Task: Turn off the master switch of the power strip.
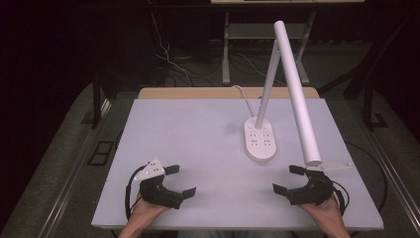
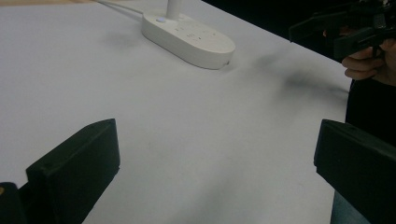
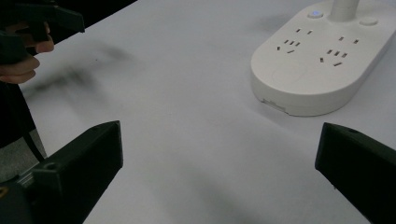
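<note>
White worktop (image 1: 198,148) carries one white desk lamp (image 1: 260,140), its oval socket base right of centre, its tube head slanting toward 5 o'clock. Left gripper (image 1: 181,180) at 7 o'clock, jaws released, holding nothing. Right gripper (image 1: 287,179) at 5 o'clock, jaws likewise released, just below the tube's end.

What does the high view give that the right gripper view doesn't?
High view alone: the lamp's long white head angled over the table, its stem, the cord, and the floor around the table. Right gripper view alone: the socket slots and a lit blue button on the base, close up. Both: the lamp base, the white tabletop, and both open grippers, left and right.
</note>
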`<state>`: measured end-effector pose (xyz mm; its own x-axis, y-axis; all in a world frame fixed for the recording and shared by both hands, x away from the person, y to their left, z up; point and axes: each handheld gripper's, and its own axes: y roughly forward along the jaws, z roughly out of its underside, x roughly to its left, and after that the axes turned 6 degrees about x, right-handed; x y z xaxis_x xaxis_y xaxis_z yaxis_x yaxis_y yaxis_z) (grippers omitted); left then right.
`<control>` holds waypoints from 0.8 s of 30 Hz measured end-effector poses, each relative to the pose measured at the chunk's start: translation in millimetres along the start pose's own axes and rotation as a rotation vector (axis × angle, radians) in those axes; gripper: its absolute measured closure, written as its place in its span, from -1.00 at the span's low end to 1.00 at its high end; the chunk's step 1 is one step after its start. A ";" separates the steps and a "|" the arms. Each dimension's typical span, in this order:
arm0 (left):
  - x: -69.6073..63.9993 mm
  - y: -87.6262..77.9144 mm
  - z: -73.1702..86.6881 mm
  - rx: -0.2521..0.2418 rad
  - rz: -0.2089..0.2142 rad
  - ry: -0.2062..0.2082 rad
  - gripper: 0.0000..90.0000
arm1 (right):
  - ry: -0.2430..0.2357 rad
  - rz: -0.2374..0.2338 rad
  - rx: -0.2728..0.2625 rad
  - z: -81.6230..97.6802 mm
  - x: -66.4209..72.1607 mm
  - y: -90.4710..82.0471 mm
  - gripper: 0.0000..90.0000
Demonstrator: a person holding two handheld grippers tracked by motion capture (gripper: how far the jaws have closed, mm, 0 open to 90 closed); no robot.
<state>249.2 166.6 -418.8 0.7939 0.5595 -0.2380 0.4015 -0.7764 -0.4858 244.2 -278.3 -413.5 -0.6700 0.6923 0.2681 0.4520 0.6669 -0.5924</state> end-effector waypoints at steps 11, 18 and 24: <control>-0.4 -1.2 0.1 0.007 -0.001 0.001 -1.00 | -0.002 -0.001 0.008 0.7 0.4 0.6 -1.00; -0.3 -2.8 0.2 0.004 -0.001 -0.006 -1.00 | 0.005 -0.005 0.015 2.5 0.9 -0.1 -1.00; 0.5 -2.6 -1.0 0.032 0.004 0.011 -1.00 | 0.004 -0.004 0.021 2.7 1.0 -0.6 -1.00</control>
<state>249.0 168.6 -416.8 0.8005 0.5531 -0.2309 0.3835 -0.7687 -0.5118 241.6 -278.8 -415.0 -0.6697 0.6904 0.2736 0.4367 0.6641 -0.6068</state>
